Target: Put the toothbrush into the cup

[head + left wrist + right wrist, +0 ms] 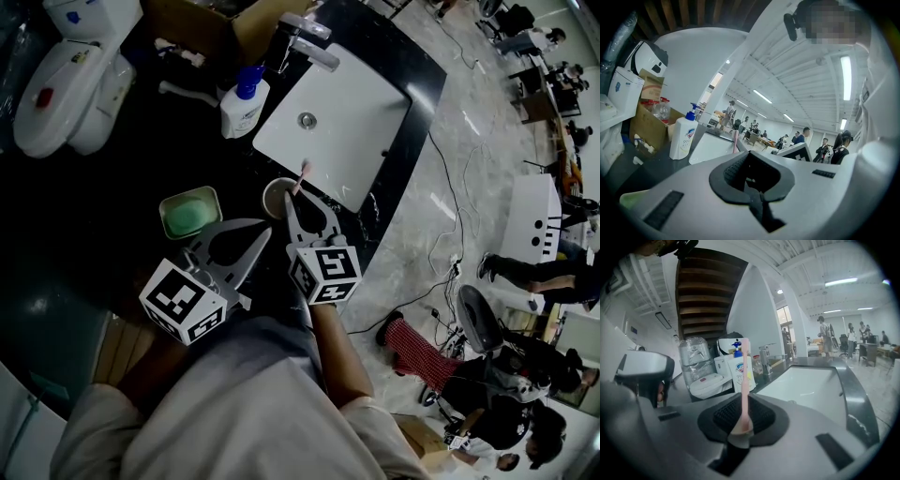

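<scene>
The right gripper (290, 200) is at the front edge of the white sink (361, 122), its fingers (783, 437) closed on the lower part of a pink toothbrush (745, 380); in the right gripper view the brush stands upright between the dark pads, its upper end rising in front of the soap bottle (739, 369). From the head view the toothbrush (301, 175) pokes out past the fingertips, tilted toward the sink, right at the sink-side rim of the cup (273, 194); whether its lower end is inside the cup cannot be told, since the fingers cover it. The cup stands on the dark worktop (141, 159) just in front of the sink's near corner.

The left gripper (266, 230) is held further from the sink than the cup, its tips near the cup's rim; in its own view the left gripper (753, 187) has its fingers (693, 197) closed together, with nothing between them.

A green soap dish (190, 212) lies on the worktop to the left of the cup, apart from the sink; the soap bottle (244, 103) stands just beside the sink's left edge, near the tap (310, 43); a white toilet (70, 89) sits well away from the sink, beyond the bottle.
</scene>
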